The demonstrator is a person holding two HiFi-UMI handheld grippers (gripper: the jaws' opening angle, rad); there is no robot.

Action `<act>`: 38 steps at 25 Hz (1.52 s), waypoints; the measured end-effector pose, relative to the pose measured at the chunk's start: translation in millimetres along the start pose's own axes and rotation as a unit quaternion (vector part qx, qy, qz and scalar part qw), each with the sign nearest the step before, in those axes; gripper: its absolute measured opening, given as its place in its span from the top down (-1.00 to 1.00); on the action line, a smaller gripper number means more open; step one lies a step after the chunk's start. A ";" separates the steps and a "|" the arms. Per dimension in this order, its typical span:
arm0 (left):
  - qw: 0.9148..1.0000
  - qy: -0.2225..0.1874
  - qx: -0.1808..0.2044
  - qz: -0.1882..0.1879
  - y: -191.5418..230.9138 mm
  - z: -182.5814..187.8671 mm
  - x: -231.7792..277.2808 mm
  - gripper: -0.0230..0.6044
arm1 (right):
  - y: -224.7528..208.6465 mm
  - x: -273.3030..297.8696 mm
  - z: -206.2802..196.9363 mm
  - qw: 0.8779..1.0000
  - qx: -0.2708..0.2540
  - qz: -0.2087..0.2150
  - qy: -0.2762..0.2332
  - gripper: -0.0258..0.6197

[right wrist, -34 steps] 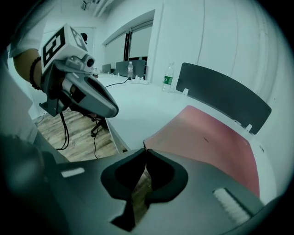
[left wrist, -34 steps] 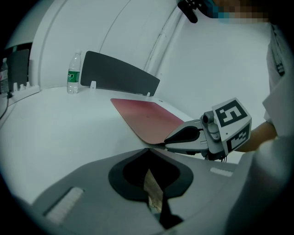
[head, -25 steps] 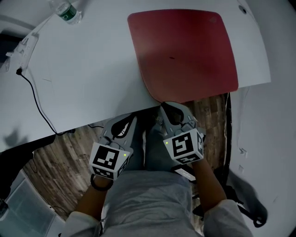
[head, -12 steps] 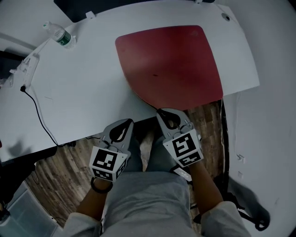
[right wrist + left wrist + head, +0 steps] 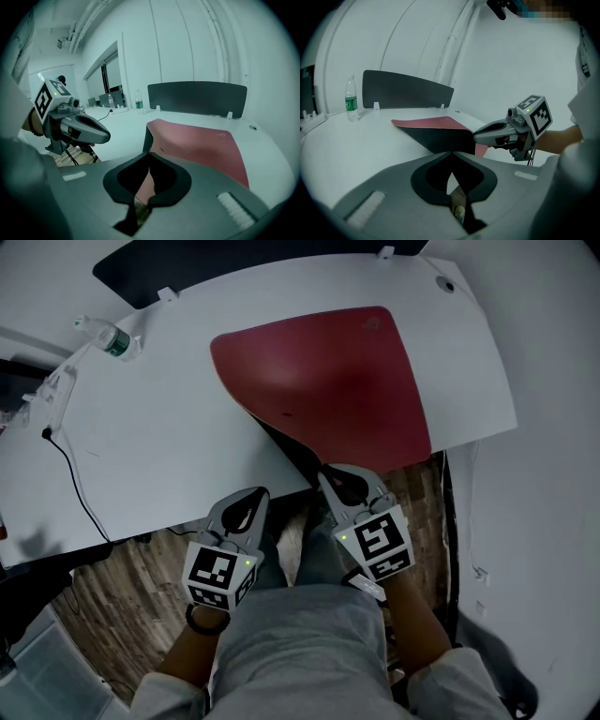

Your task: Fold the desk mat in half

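Now the right gripper (image 5: 333, 474) is clamped on the near corner of the red desk mat (image 5: 328, 381), which is raised off the white table (image 5: 159, 446). The left gripper (image 5: 251, 498) has its 2 jaws together, empty.

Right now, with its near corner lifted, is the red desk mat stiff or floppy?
Probably floppy: the desk mat bends up only at the right gripper, the rest flat on the desk. Likely thin and light, since one corner pinch lifts it. The dark underside might drag rather than slide.
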State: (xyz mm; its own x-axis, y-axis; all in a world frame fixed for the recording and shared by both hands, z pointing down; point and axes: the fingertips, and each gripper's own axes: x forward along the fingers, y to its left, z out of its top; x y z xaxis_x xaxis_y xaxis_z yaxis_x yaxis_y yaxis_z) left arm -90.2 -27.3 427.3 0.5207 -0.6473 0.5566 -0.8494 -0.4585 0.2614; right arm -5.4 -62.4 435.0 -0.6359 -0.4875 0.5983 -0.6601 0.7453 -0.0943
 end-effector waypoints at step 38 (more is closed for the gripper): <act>0.999 0.026 0.037 -0.005 -91.2 21.8 78.6 0.87 | -153.3 -58.1 -118.7 0.989 0.115 -0.081 0.038 0.87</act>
State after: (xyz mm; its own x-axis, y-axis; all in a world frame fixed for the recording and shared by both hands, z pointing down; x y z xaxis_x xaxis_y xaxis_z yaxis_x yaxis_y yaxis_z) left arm 30.1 -49.5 430.1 0.5231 -0.6105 0.5947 -0.8339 -0.5109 0.2089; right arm 180.1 -94.3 509.2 -0.4886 -0.5492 0.6780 -0.8296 0.5332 -0.1659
